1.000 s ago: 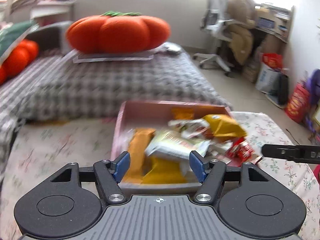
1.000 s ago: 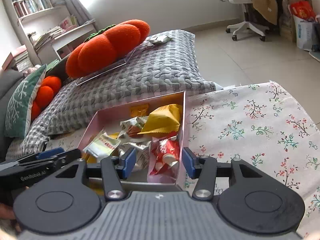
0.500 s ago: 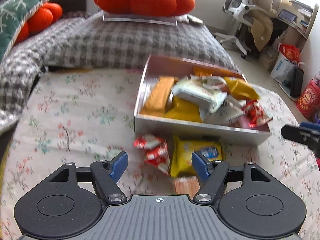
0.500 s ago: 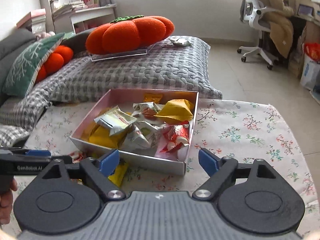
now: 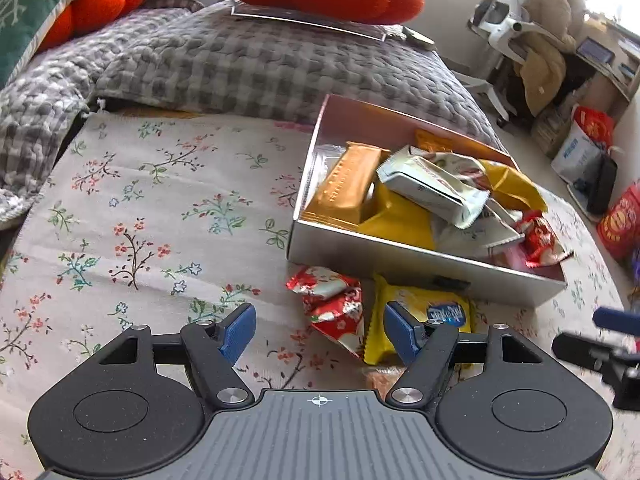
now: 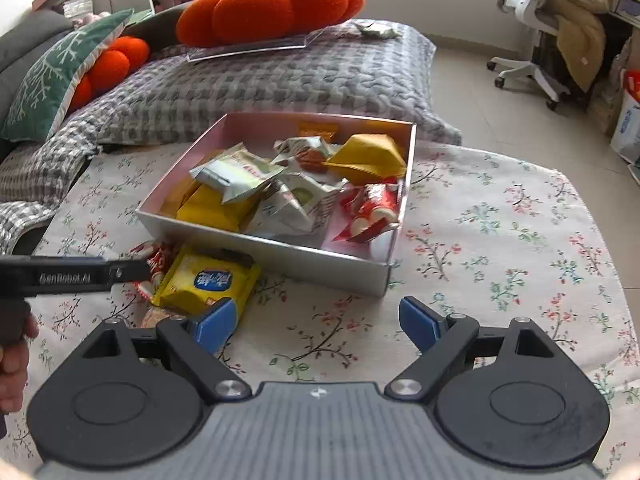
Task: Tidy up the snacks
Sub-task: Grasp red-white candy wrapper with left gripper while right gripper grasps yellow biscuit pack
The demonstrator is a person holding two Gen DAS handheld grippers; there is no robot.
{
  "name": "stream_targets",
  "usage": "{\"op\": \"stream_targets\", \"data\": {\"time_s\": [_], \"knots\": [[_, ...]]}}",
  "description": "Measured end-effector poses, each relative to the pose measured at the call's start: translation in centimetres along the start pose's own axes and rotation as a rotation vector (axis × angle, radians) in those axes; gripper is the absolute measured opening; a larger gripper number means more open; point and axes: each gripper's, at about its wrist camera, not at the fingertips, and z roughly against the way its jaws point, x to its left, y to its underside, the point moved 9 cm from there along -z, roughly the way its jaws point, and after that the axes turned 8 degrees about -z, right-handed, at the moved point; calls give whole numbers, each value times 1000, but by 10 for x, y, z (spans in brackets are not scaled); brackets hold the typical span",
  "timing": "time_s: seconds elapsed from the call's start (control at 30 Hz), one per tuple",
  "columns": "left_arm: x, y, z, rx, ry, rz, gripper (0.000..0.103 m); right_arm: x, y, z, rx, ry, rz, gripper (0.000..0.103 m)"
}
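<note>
Red packets point(image 5: 332, 304) show clearly only from left gripper point(image 5: 318, 334)

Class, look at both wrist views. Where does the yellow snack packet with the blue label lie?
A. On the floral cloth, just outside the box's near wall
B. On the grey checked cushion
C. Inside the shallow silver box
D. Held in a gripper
A: the yellow snack packet with the blue label lies on the floral cloth, in front of the shallow silver box, with no gripper holding it.
</note>
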Motion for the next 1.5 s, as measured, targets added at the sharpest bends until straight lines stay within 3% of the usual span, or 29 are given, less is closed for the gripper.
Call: {"op": "stream_targets", "data": {"time_s": [0.27,0.43,0.47,0.53,0.57,0.83,1.17,1.5], "knots": [[3,-3,-21,22,33,55,71,8,6,-7,14,13,20,87],[3,-1,-32,25,24,15,66,8,6,-10,15,7,4,86],[3,-2,-32,23,28,14,63,8,7,-11,14,11,7,86],[1,-3,-30,12,42,6,39,9,7,-12,14,14,10,85],[0,-3,-30,8,45,-3,34,9,8,-13,16,13,8,85],[8,-5,-23,-6,53,14,33,19,13,-22,40,-35,-9,80],[32,-9,-2,-27,15,61,33,39,14,-44,113,-195,-217,83],[65,-9,8,-43,-71,69,33,76,10,-68,85,-90,-152,94]]}}
